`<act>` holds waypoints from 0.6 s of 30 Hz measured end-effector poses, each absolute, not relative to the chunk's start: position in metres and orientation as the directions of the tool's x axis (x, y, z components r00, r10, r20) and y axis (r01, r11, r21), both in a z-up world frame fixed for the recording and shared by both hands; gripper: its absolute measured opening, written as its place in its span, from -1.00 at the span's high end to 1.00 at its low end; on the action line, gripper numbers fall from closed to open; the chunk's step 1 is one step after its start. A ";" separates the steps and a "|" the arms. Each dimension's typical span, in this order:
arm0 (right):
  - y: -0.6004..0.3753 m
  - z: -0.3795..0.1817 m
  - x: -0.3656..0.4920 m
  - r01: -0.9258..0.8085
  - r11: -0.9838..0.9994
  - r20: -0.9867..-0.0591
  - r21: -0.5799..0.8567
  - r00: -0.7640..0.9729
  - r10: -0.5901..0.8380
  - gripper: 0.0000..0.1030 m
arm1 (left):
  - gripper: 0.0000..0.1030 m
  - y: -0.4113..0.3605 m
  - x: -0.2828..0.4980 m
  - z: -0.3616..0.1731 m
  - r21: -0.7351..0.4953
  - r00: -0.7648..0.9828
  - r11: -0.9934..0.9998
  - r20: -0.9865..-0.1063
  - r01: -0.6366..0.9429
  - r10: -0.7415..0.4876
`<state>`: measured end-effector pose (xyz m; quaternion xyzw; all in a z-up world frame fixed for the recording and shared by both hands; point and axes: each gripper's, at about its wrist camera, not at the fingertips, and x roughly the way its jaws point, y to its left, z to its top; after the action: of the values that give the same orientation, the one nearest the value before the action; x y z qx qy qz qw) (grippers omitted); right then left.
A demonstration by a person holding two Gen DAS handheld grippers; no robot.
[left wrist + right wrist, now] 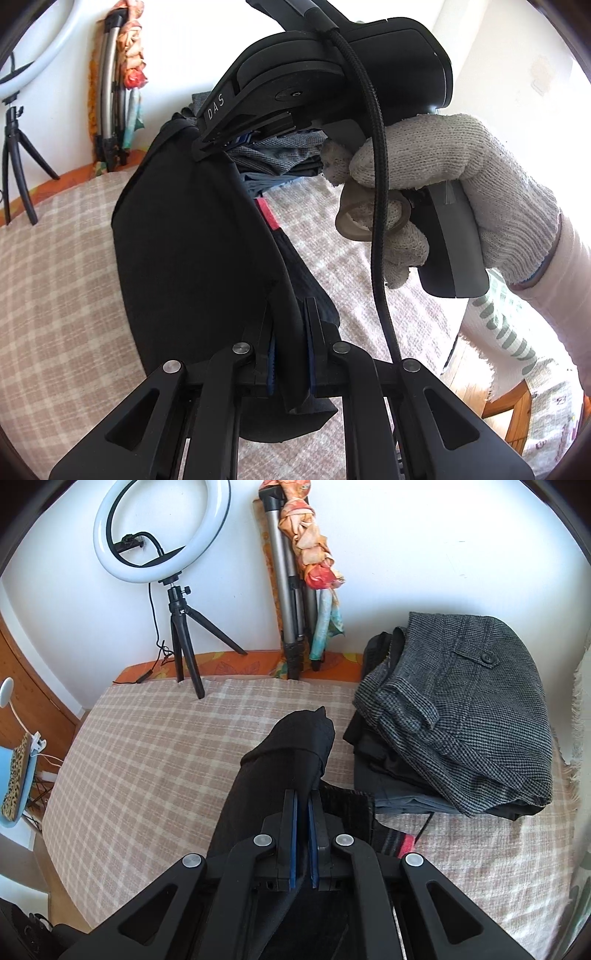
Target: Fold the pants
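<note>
The black pants [192, 258] hang lifted above a checked bed cover [55, 277]. My left gripper [290, 332] is shut on a fold of their edge. In the left wrist view my right gripper [212, 147], held by a white-gloved hand [461, 177], is shut on the far upper edge of the same cloth. In the right wrist view my right gripper [303, 805] is shut on the black pants [288, 749], which bunch up ahead of its fingers. A red and grey striped band [400, 845] of the pants shows to the right of the fingers.
A stack of folded clothes with grey tweed pants [469, 709] on top lies at the right of the bed. A ring light [155, 531] on a small tripod and a folded tripod [291, 602] stand against the back wall. A wooden frame [517, 406] shows beyond the bed's right edge.
</note>
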<state>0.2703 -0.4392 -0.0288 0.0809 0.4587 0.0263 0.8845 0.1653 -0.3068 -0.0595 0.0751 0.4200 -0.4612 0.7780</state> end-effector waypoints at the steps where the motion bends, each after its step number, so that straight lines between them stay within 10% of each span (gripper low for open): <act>1: -0.446 -0.033 0.269 0.036 0.985 -0.809 0.167 0.577 0.116 0.95 | 0.80 -0.313 0.164 -0.063 -0.269 0.216 0.560 -0.728 0.784 -0.651; 18: -0.498 -0.091 0.259 0.081 0.984 -0.832 0.156 0.548 0.087 0.95 | 0.75 -0.369 0.152 -0.099 -0.213 0.172 0.516 -0.782 0.830 -0.599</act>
<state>0.2586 -0.4980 -0.0907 0.0883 0.4753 0.0016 0.8754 0.1524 -0.3692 -0.0991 0.1322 0.4355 -0.4738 0.7539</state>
